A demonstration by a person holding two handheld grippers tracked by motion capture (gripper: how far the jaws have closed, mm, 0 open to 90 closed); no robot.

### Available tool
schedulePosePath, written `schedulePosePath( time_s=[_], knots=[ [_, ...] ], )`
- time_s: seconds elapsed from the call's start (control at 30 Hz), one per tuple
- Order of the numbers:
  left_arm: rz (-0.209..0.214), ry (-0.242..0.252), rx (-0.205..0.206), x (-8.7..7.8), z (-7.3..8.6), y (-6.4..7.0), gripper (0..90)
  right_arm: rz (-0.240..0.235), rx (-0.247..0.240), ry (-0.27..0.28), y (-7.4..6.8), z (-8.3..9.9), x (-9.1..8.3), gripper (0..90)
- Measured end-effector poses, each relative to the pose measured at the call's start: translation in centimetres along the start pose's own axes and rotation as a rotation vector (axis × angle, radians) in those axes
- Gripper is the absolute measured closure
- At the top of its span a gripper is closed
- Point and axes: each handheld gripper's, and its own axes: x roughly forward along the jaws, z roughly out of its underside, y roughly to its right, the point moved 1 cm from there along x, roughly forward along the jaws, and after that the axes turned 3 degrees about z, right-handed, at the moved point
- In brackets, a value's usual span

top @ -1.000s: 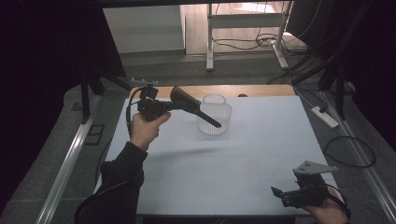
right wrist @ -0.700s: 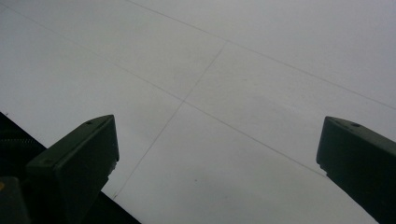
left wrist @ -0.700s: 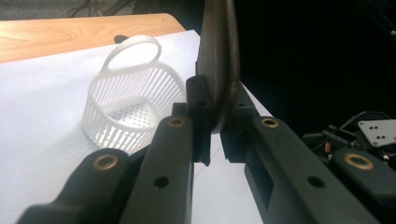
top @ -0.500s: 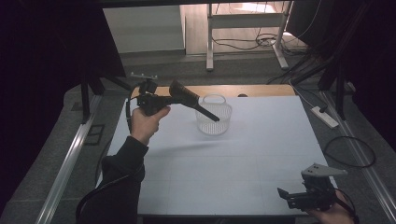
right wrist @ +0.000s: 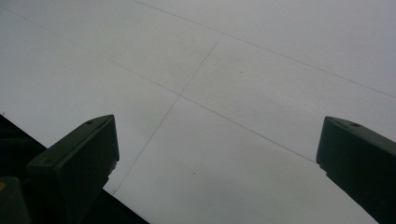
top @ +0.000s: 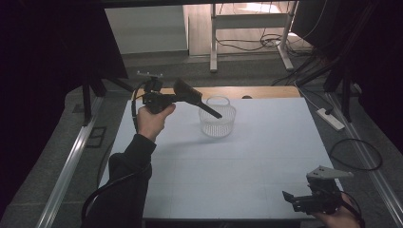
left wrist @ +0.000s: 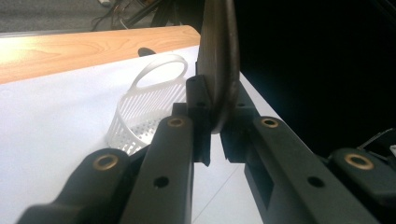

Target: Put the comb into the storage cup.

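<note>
the left gripper (top: 177, 98), raised over the table's (top: 247, 161) far left, pinches a dark spatula (left wrist: 218, 60) whose handle slants toward the clear basket (top: 217, 117), while the right gripper (right wrist: 217, 154) hangs wide open, holding nothing.

Basket (top: 217, 118): translucent white plastic, slotted walls, perforated base, smooth rim with slight sheen.
Spatula (left wrist: 218, 60): dark, matt, smooth blade, thin edge; material cannot be told.
Left gripper (left wrist: 213, 140): matt black plastic jaws, brass-coloured metal rivets.
Right gripper (right wrist: 217, 158): matt black plastic, faintly grained.
Tabletop (top: 247, 161): white matt sheet, smooth, fine seam lines; far edge bare wood, light satin finish.
Sleeve (top: 126, 175): dark cloth.
</note>
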Motion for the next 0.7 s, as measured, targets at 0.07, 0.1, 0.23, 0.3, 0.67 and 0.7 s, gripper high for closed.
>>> schedulePosePath(
  time_s=[0.07,0.1,0.23,0.3,0.67,0.7],
  knots=[
    [-0.002,-0.006,-0.004,0.4,0.0,-0.3,83.1,0.000,-0.001,0.000,0.0,0.0,0.0,0.0],
    [-0.005,-0.007,-0.007,0.6,0.1,-0.4,83.1,-0.001,-0.004,0.000,0.0,0.0,0.0,0.0],
    [-0.006,-0.006,-0.016,1.4,0.2,-0.8,83.1,-0.003,-0.007,-0.001,0.0,0.0,0.0,0.0],
    [-0.005,-0.005,-0.018,1.6,0.2,-0.9,83.0,-0.003,-0.007,0.000,0.0,0.0,0.0,0.0],
    [-0.003,-0.006,-0.028,3.3,0.5,-1.3,83.1,-0.007,-0.010,0.004,0.0,0.0,-0.1,0.0],
    [-0.002,-0.003,-0.028,3.6,0.6,-1.4,83.0,-0.007,-0.012,0.006,-0.1,0.0,-0.1,0.0]
  ],
)
